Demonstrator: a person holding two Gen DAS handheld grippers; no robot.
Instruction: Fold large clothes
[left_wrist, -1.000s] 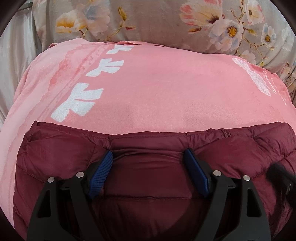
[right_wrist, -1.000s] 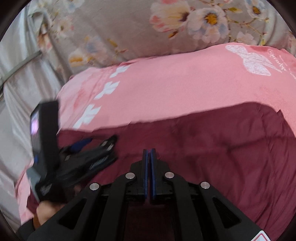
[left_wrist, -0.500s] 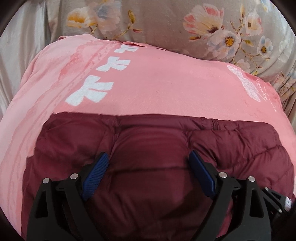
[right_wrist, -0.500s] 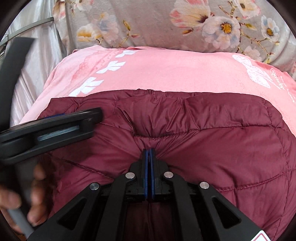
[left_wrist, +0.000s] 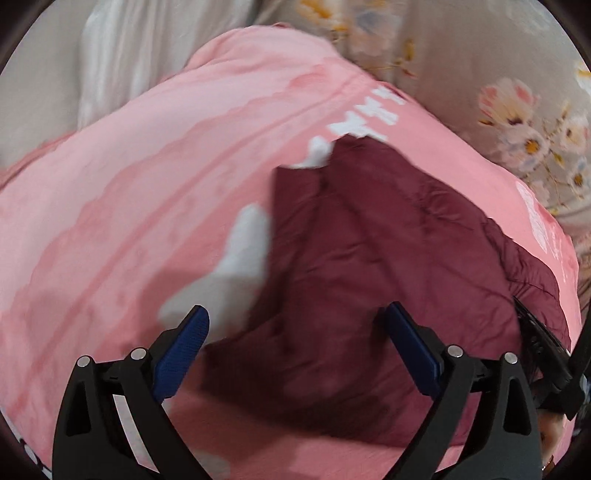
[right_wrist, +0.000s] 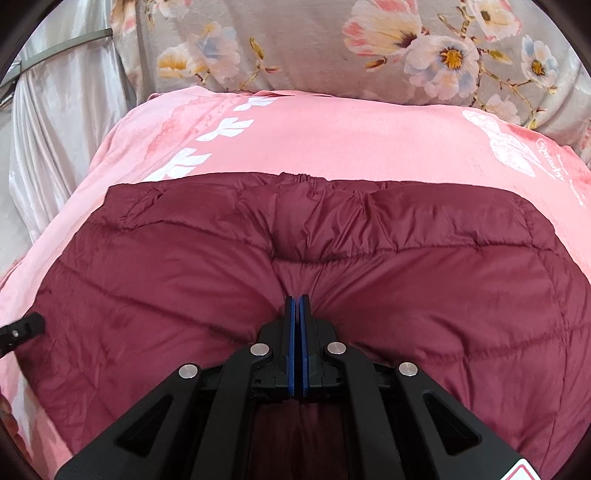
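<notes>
— Maroon quilted puffer jacket (right_wrist: 295, 266) lying folded on the pink blanket (right_wrist: 332, 147) of the bed, floral bedding (right_wrist: 314, 48) behind. Pinched at its near edge by the right gripper (right_wrist: 297, 306), jaws pressed together on a tuck of the shell.

— And the left gripper (left_wrist: 295, 336)?

— Spread wide over the jacket's left corner, nothing between the jaws, jaws just been opening. Blurred in its own view.

— How to finish this fold well?

— Probably best to keep that right-hand pinch low and steady, take the free left edge with the left jaws, then lay it across evenly so the padding flattens rather than balloons. Slippery shell, likely to spring back unless pressed down.

— Different from a second ago?

— Left gripper then sat square on the jacket's middle with jaws narrower; now swung off to the left side and rolled. Right grip unchanged.
</notes>
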